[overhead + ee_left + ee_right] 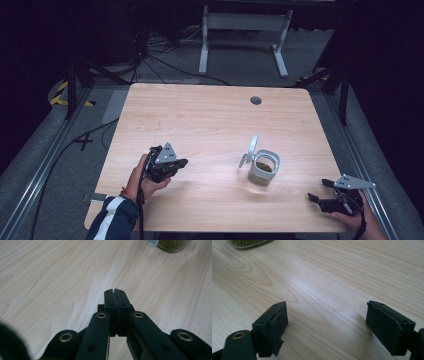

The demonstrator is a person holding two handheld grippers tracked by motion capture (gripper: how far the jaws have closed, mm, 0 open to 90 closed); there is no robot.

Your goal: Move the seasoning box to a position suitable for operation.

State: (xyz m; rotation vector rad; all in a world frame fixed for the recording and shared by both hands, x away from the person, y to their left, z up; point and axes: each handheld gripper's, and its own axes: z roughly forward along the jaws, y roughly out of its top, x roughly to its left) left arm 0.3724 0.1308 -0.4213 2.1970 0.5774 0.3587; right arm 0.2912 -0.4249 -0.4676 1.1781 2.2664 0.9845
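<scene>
A: Where's the jar (263,168) sitting?
B: On the counter (210,120), right of centre, toward the near edge, its lid (252,149) standing up at its left rim.
A: And the hand-held grippers?
B: Left hand-held gripper (181,162) sits well left of the jar; right hand-held gripper (318,190) is at the near right corner, just right of it.

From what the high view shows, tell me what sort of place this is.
Probably a recording lab or test workspace: a bare wooden table on grey carpet, loose cables trailing over the floor, dark curtained surroundings, and a white equipment stand behind.
</scene>
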